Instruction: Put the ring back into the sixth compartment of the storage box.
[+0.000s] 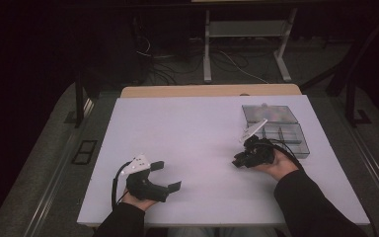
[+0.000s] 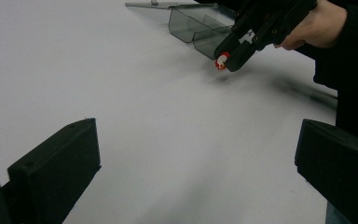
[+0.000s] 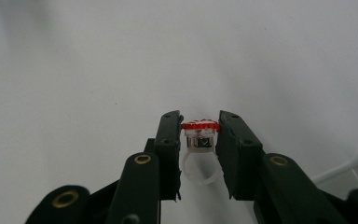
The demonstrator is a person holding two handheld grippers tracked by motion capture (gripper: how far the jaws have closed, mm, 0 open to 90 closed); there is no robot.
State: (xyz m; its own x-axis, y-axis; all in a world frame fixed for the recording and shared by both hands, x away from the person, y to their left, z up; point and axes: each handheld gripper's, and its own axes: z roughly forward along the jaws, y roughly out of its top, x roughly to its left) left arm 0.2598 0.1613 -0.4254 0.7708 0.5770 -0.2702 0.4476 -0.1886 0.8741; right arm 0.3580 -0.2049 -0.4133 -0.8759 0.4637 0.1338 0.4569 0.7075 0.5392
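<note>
My right gripper (image 3: 200, 122) is shut on a small ring (image 3: 199, 140) with a clear band and a red-and-white top. The left gripper view shows that ring (image 2: 222, 60) at the tip of the right gripper (image 2: 228, 58), held a little above the white table. From above, the right gripper (image 1: 237, 161) hangs just left of a clear compartment box (image 1: 281, 133). Near the front left of the table my left gripper (image 1: 167, 176) stands open with nothing between its fingers (image 2: 56, 163).
The clear box has its lid (image 1: 269, 113) folded open behind it at the right back of the white board (image 1: 187, 133). Beyond the table are desk legs (image 1: 207, 49) and cables on a dark floor.
</note>
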